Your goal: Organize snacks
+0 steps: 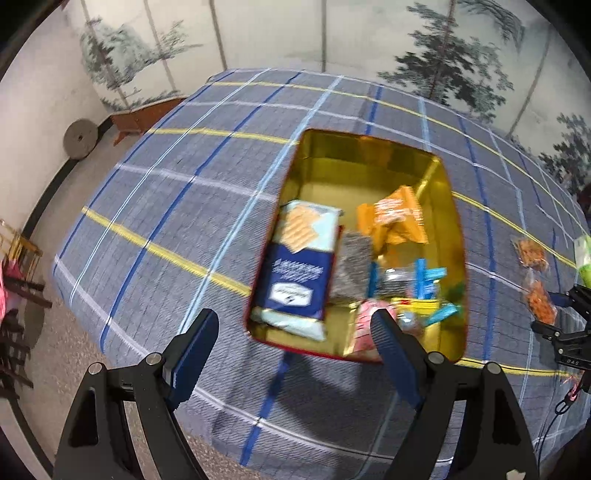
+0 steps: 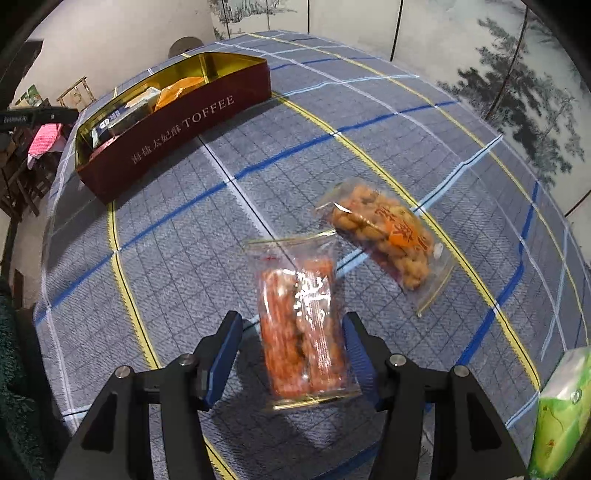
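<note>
A folding screen painted with pine trees stands beyond the surface's far edge; speckled floor lies left.

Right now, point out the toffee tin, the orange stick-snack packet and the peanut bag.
toffee tin (image 2: 192, 122), right wrist view, red side wall.
orange stick-snack packet (image 2: 303, 325), right wrist view, packet middle.
peanut bag (image 2: 388, 232), right wrist view, bag middle.

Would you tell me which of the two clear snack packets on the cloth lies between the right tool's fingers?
The reddish-orange packet; the packet of yellow-brown pieces lies farther off, clear of the right tool.
</note>
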A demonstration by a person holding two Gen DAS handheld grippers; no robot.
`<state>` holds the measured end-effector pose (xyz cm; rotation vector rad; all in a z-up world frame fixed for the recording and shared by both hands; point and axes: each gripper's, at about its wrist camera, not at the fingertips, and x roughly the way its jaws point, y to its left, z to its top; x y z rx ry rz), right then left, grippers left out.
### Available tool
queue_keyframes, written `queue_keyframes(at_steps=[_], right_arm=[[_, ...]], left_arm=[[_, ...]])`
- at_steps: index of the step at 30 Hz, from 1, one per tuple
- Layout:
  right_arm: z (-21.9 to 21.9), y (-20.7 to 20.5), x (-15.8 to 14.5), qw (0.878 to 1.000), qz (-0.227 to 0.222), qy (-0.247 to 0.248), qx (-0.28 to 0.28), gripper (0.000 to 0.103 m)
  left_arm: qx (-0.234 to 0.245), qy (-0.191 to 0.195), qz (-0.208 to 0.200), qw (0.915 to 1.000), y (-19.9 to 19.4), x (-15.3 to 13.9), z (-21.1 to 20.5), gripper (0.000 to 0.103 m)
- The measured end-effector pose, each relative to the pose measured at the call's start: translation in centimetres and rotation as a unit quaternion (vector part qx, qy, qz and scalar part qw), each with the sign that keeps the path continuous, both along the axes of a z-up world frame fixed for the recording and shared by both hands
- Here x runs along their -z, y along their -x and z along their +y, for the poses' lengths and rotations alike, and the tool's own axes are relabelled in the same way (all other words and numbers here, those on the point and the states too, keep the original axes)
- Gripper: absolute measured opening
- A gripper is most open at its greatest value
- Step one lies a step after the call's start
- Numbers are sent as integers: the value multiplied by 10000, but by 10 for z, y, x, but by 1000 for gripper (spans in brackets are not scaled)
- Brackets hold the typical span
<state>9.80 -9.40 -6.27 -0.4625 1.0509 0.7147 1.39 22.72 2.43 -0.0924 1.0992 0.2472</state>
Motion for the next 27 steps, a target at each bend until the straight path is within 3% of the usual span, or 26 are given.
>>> queue_keyframes(at_steps=[3,7,15,20,27], right_arm=[[-5,6,0,9990,-256,-75,371,56],[-13,15,-1,9963,-466,-274,672,41],[-50,30,0,9832,-638,-583,1610,38],[-102,36,4,9626,-876,-393,2535,38],[-148,29,5,9380,-1142,-273,3262,38]], left_arm=[[313,-71,-88,9994,-8,-5,-19,82],[742,-142,-204,9969,-17,-10,-45,82],[1841,-319,-353,9817,-45,-12,-118,82],[2727,-325,-445,9605,-66,-9,-175,82],[3726,-253,-446,9266,-91,5,-235,82]])
